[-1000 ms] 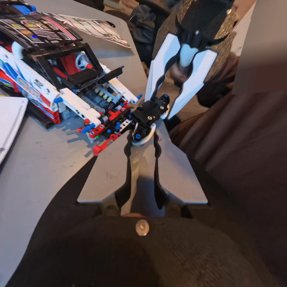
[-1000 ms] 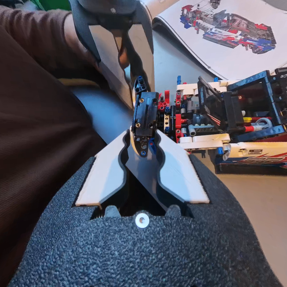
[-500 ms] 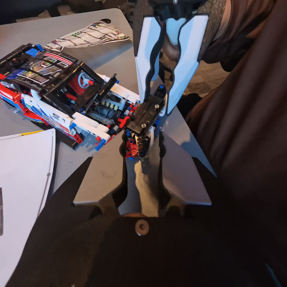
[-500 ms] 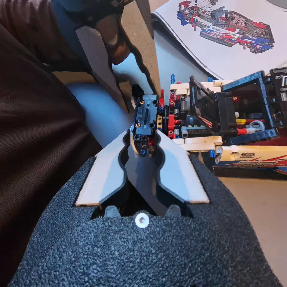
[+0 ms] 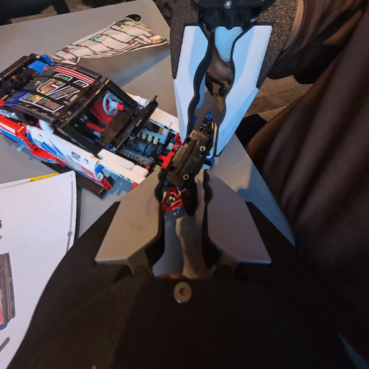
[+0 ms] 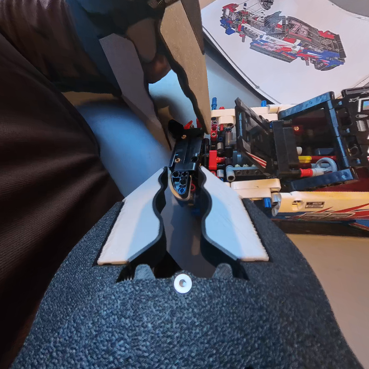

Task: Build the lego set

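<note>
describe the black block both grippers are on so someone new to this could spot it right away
Start at the big red, white and blue lego car on the grey table. Go to its open end nearest the person, where both grippers meet. The black block sits there across the car's nose, between the left gripper and right gripper; unlike the small coloured pins around it, it is a smooth black box with metal screw heads.

We take this for an office or hobby room. We see a plain grey table [image 5: 139,65] with a cable hole [image 5: 133,17], and carpet [image 5: 279,93] below.
</note>
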The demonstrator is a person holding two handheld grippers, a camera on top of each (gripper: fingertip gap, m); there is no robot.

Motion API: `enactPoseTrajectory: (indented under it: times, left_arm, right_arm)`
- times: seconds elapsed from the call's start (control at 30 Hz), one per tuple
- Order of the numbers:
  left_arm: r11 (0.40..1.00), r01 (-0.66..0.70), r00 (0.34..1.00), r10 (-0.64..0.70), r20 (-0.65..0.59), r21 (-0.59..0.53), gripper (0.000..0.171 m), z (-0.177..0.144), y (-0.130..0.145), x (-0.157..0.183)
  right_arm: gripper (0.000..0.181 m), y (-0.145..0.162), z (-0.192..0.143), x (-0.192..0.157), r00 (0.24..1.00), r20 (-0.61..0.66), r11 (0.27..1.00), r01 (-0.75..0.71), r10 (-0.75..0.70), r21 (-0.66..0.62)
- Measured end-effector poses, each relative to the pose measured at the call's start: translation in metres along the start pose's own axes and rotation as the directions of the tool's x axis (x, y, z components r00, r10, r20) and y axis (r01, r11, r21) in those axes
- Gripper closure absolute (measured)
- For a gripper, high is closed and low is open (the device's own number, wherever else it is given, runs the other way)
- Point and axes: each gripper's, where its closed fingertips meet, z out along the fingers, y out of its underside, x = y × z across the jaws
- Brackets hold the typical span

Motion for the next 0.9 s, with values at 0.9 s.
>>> enactPoseTrajectory:
  times: [0.9]
  left_arm:
    - [0.992, -0.050, 0.998, 0.046, -0.035, -0.117, 0.142, 0.0047, 0.0016, 0.0014]
  right_arm:
    - [0.148, 0.0086, -0.0005, 0.0045, 0.986, -0.155, 0.998, 0.056, -0.062, -0.042]
